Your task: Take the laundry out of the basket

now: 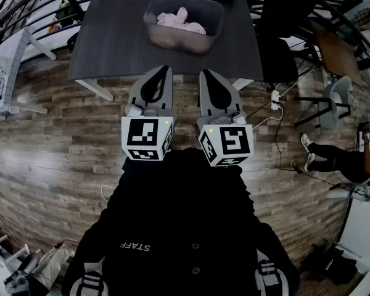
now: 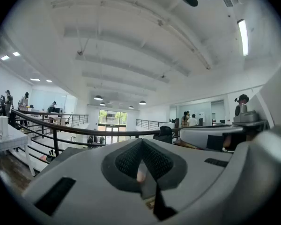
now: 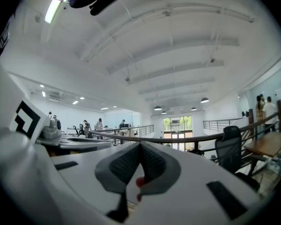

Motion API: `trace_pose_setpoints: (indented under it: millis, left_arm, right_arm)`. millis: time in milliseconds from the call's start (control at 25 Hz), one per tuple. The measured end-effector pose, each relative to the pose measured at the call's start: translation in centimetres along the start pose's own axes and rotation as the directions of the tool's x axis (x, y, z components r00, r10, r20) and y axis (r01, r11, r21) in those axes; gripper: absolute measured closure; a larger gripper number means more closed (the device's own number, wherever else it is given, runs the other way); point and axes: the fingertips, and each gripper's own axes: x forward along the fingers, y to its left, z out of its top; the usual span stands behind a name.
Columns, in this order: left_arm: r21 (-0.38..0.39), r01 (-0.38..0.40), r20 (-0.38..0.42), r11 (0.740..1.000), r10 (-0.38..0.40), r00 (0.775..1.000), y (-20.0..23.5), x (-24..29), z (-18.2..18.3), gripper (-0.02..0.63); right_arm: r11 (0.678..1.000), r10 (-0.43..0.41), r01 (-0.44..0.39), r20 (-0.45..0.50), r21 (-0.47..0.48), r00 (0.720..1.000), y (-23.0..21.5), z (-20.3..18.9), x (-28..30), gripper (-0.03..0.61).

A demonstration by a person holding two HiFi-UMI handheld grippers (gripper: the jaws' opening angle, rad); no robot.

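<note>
Head view. Basket (image 1: pixel 217 18) at 12 o'clock on the dark table (image 1: pixel 114 45), well apart from both grippers.

Its wall is cloudy, so the lower contents are hard to read. The laundry (image 1: pixel 180 21) inside shows as one pale pink heap, and separate pieces cannot be told apart.

Left gripper (image 1: pixel 163 70) and right gripper (image 1: pixel 207 73) are side by side at centre, tips toward 12 o'clock, just short of the table's near edge. The hands are hidden under the marker cubes.

Both gripper views tilt up to ceiling and railing. Each shows its pads pressed together with nothing between them.

At 3 o'clock a second person (image 1: pixel 342 159) is cut off by the frame edge.
</note>
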Motion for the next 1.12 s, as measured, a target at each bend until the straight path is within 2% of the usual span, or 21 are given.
trace_pose_setpoints:
  millis: [200, 480, 840, 1120]
  left_arm:
    - [-0.011, 0.005, 0.0, 1.0, -0.005, 1.0, 1.1, 0.7, -0.2, 0.612]
    - [-0.031, -0.002, 0.028, 1.0, 0.003, 1.0, 2.8, 0.5, -0.3, 0.614]
    - [-0.043, 0.04, -0.026, 0.998, -0.041, 0.999, 5.1, 0.0, -2.5, 0.614]
    - [-0.063, 0.071, -0.054, 0.996, -0.074, 0.996, 6.3, -0.5, -3.8, 0.614]
  right_arm:
    - [0.999, -0.006, 0.005, 0.012, 0.048, 1.0, -0.2, -0.1, 1.2, 0.566]
    - [0.999, -0.018, 0.018, 0.002, 0.047, 1.0, 0.7, -0.8, 2.2, 0.565]
    - [0.996, -0.056, 0.06, -0.052, 0.073, 0.997, 2.2, -3.2, 3.4, 0.566]
    - [0.997, -0.03, 0.035, -0.079, 0.065, 0.996, 4.2, -4.0, 4.4, 0.565]
